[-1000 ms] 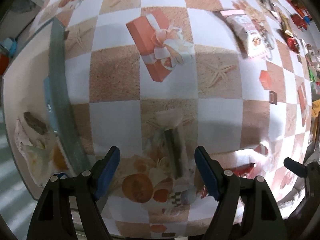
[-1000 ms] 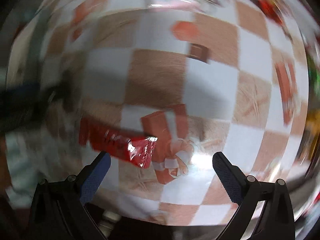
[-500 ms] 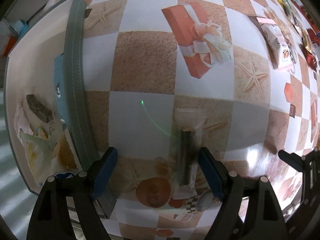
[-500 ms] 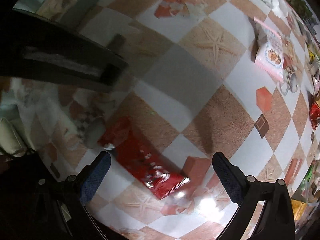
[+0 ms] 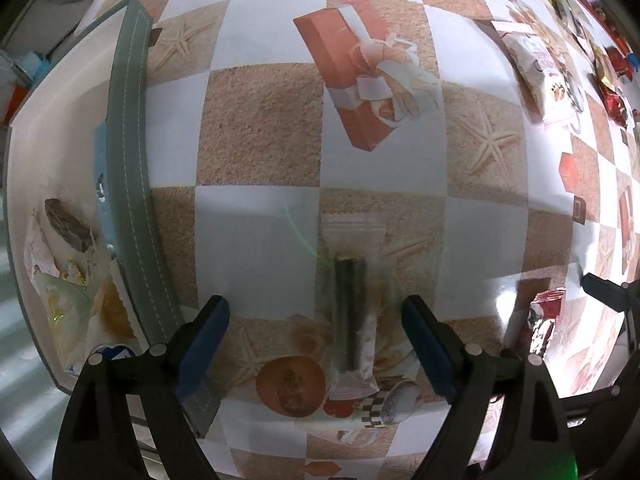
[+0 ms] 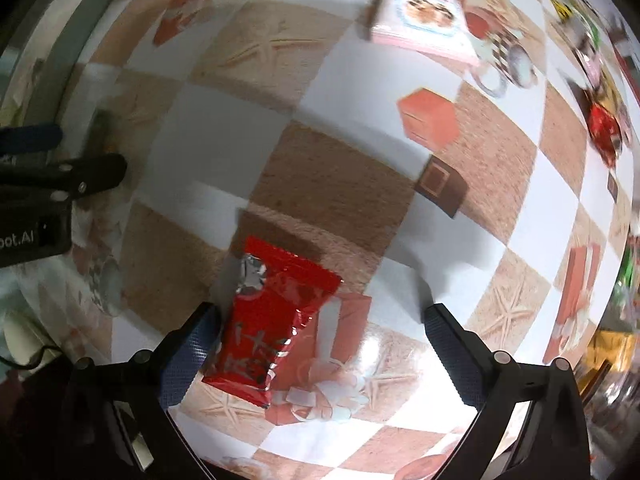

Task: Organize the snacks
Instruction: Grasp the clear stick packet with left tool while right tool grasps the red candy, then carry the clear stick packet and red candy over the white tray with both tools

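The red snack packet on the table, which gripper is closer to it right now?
Right. The right gripper hangs open directly over the red packet, which lies by its left finger. The left gripper, its jaws opening, straddles the clear-wrapped dark bar off to the side.

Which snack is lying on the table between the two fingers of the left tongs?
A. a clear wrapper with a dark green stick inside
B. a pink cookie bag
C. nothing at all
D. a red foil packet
A: in the left wrist view, the clear wrapper with a dark green stick inside lies flat on the checked tablecloth between the fingers of the left tongs, whose jaws are opening and not touching it.
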### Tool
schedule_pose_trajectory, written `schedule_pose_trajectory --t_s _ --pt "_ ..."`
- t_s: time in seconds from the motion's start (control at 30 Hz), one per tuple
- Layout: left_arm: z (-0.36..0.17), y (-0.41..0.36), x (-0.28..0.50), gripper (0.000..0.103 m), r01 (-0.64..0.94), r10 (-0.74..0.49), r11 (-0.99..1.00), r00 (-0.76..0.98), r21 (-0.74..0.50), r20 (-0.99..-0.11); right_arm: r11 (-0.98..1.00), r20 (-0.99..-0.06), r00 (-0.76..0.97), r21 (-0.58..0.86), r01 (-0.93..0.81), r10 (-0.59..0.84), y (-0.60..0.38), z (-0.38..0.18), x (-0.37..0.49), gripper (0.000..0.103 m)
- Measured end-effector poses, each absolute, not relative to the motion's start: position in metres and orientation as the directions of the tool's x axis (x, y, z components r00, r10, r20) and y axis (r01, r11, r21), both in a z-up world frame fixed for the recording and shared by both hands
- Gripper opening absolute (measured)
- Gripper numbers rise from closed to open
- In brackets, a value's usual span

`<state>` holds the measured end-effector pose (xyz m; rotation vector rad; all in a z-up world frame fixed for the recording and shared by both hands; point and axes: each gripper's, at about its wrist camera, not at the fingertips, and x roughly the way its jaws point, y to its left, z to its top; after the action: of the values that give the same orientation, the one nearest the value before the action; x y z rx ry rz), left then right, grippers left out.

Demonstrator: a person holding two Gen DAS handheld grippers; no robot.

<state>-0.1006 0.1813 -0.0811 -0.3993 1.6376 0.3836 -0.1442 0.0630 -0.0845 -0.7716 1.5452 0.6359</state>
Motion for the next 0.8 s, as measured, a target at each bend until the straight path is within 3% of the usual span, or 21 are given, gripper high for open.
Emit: schedule_pose_trajectory --t_s 0.37,0.5,0.57,0.6,0.67,0.7,0.73,0.8 --pt "-0.091 0.161 -0.107 0.092 -0.429 -0.038 0.903 -0.093 0.006 -0.995 0.8 -0.974 -0.171 -0.016 -0.599 -0.148 0.068 -0.107 -0.107 0.103" --pt "-0.089 0.15 -0.106 0.081 -0.386 -0.037 0.923 -0.082 -0.002 -0.996 0.816 -0.977 -0.166 -0.017 -0.577 -0.137 0.07 -0.105 -0.122 0.101" --pt "-0.086 0.146 -0.105 0.071 -0.357 -0.029 0.934 -0.069 -0.002 -0.997 0.813 -0.98 -0.151 -0.018 -0.581 -0.129 0.074 -0.1 -0.126 0.093" --pt "-0.084 0.144 -0.104 0.061 -0.347 -0.027 0.938 -0.064 -0.003 -0.998 0.811 -0.982 -0.143 -0.02 -0.584 -0.127 0.077 -0.096 -0.127 0.083" --pt "-0.081 0.14 -0.103 0.043 -0.317 -0.028 0.949 -0.053 -0.01 -0.998 0.805 -0.986 -0.119 -0.024 -0.593 -0.117 0.081 -0.087 -0.128 0.059" --pt "-0.08 0.137 -0.102 0.028 -0.303 -0.031 0.953 -0.051 -0.014 -0.998 0.803 -0.986 -0.116 -0.024 -0.595 -0.116 0.082 -0.083 -0.13 0.037" --pt "-0.08 0.135 -0.102 0.021 -0.289 -0.039 0.957 -0.054 -0.022 -0.998 0.806 -0.986 -0.121 -0.023 -0.591 -0.117 0.083 -0.081 -0.129 0.026" --pt "-0.08 0.134 -0.102 0.019 -0.287 -0.06 0.957 -0.057 -0.041 -0.997 0.827 -0.984 -0.152 0.01 -0.562 -0.091 0.081 -0.082 -0.126 0.026"
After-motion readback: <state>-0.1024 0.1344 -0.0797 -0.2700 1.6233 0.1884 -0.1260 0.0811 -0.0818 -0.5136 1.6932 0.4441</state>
